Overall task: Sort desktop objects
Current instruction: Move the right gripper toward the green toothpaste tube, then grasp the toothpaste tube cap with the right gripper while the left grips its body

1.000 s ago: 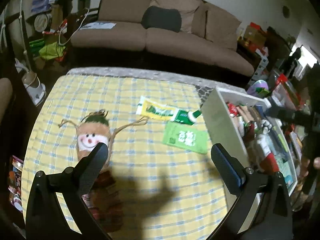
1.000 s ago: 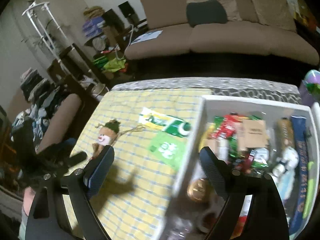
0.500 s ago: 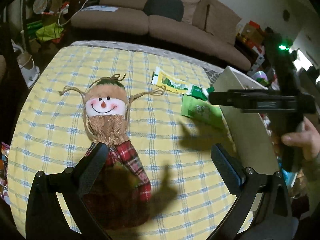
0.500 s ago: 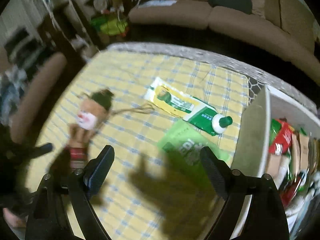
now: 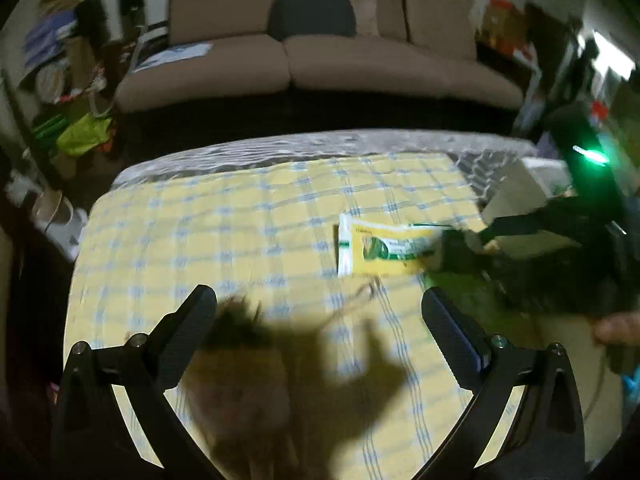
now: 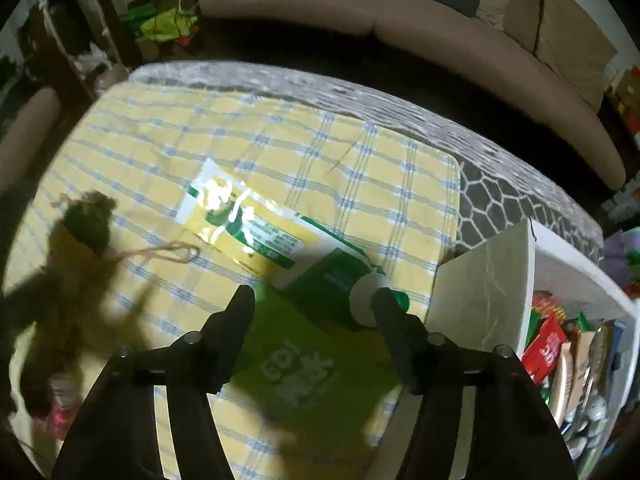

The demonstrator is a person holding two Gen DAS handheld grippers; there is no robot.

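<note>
Right gripper (image 6: 312, 300) closing over the green pack (image 6: 316, 376), pads not seen pressing it; tube (image 6: 280, 240) just beyond, bin (image 6: 484, 292) beside. Left gripper (image 5: 320, 312) wide, empty, above the blurred doll (image 5: 240, 380) on the cloth (image 5: 240, 220).

Cloth (image 6: 360, 168) on desk: yellow w/ blue-white check lines. Mat (image 6: 500, 184) under it: grey, white honeycomb pattern. Refill pouch (image 6: 256, 228): yellow + white, green print, green neck end, white collar, green cap. Flat packet (image 6: 312, 368): lime green w/ white lettering. Bin (image 6: 488, 280): white; packs inside red, green, brown, blue. Snowman doll (image 6: 86, 220): dark green hat, tan twine arms, red at base; blurred. Sofa (image 5: 360, 60): tan-brown, dark cushion. Both hand-held grippers: black.
</note>
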